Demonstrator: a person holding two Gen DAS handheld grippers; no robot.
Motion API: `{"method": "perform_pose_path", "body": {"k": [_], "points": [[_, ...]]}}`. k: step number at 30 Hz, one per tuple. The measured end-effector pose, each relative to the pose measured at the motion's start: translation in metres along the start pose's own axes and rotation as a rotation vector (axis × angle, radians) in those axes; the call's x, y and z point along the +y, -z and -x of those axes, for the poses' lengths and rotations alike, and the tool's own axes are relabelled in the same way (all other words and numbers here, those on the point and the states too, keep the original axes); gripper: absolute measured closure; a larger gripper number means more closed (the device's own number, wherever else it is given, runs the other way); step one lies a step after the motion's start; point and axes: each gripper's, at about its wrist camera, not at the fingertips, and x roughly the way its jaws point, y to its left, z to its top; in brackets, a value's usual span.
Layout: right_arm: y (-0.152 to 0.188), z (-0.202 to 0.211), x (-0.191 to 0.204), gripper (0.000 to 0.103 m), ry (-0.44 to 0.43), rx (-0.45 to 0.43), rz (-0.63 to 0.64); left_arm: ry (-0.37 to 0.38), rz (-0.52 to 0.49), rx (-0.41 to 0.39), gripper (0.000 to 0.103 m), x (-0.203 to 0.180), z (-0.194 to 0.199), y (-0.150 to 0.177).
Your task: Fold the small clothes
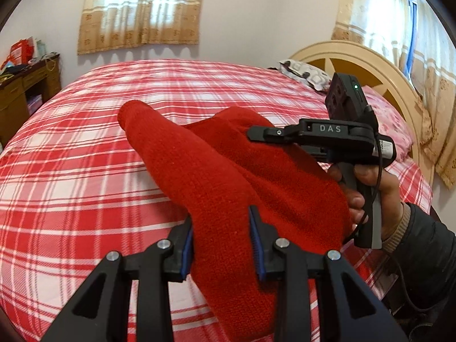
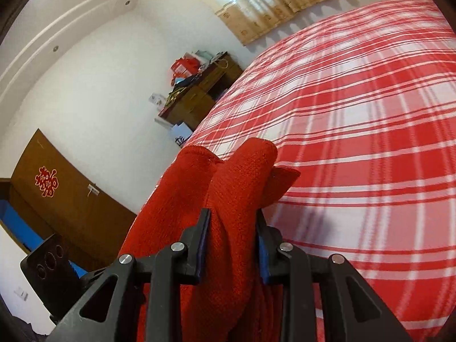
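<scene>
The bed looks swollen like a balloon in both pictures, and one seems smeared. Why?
Left wrist view: the fisheye lens bows the plaid bed into a dome, yet it stays sharp, and daylight glows through the curtains. Right wrist view: the same bulge, tilted, and the plaid streaks with motion blur.

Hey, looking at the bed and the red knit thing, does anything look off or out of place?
Nothing stands out. The red knit garment is bunched and lifted above the plaid bedspread, clamped by the left gripper and right gripper. No damage or spill visible.
</scene>
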Motion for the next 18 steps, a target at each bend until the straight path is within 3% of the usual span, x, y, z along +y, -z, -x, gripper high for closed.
{"method": "perform_pose_path", "body": {"k": [18], "points": [[-0.007,-0.061,0.039,0.074,-0.025,0.087,0.069,-0.072,0.081,-0.034,0.068,0.050,0.017,0.015]]}}
